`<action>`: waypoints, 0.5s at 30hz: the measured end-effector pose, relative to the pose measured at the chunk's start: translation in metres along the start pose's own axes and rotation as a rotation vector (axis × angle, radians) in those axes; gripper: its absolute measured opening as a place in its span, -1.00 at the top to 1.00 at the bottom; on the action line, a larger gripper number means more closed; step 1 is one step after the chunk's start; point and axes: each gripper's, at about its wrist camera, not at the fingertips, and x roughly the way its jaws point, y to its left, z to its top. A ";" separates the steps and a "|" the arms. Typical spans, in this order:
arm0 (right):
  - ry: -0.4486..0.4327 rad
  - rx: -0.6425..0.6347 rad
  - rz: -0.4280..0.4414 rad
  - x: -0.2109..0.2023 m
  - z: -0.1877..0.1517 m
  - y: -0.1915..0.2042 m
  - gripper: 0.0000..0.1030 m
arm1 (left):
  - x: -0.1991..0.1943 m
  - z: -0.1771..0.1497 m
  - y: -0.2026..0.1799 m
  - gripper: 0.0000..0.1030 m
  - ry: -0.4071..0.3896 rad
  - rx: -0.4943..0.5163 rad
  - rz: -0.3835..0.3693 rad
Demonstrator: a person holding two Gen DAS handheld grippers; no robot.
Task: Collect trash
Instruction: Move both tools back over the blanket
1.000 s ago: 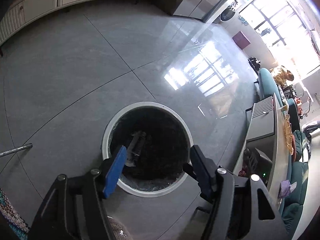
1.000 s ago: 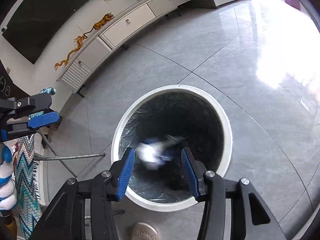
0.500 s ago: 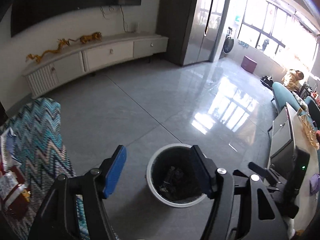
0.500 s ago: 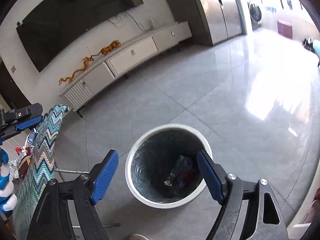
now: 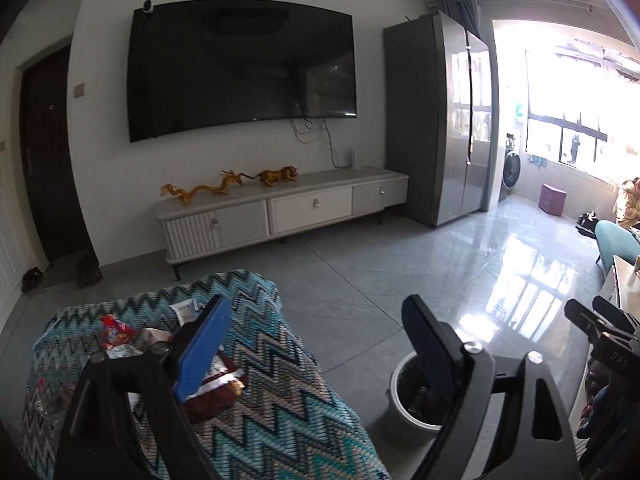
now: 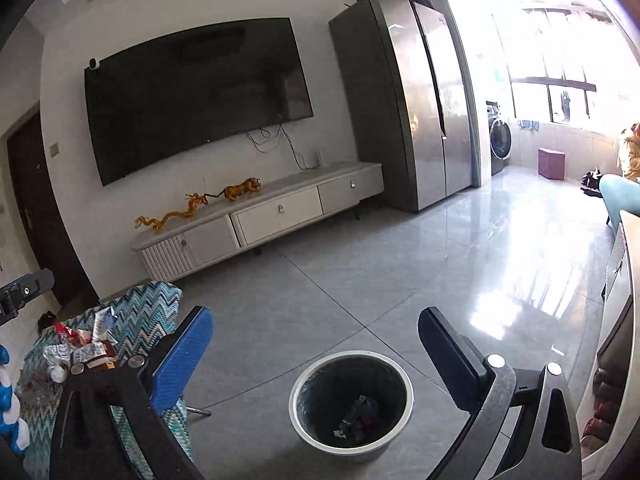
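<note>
Over the floor | left gripper [image 5: 316, 344] and right gripper [image 6: 316, 354] hanging empty, jaws just opening wide | trash bin [image 6: 304, 412] sitting at six o'clock | wrappers [image 5: 120, 334] lying on zigzag cloth [image 5: 280, 400] at eight o'clock

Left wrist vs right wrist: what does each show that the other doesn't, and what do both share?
Left wrist only: the brown snack bag on the zigzag cloth, behind the open, empty left gripper.

Right wrist only: straight down into the trash bin, with dark wrappers at the bottom; a blue-and-white glove at the left edge; the open, empty right gripper.

Both: TV, TV cabinet, fridge, litter pile on the cloth, and the bin, half hidden by a finger in the left view. Both grippers' jaws have just been opening.
</note>
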 end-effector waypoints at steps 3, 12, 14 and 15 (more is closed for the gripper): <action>-0.033 -0.022 0.025 -0.019 0.007 0.023 -1.00 | -0.032 -0.002 0.028 -0.78 -0.050 -0.020 0.035; -0.102 -0.093 0.128 -0.059 0.018 0.091 -1.00 | -0.105 -0.016 0.087 -0.79 -0.159 -0.076 0.106; -0.116 -0.111 0.146 -0.067 0.019 0.105 -1.00 | -0.120 -0.020 0.100 -0.79 -0.186 -0.093 0.124; -0.123 -0.117 0.152 -0.071 0.020 0.111 -1.00 | -0.126 -0.022 0.107 -0.79 -0.197 -0.100 0.134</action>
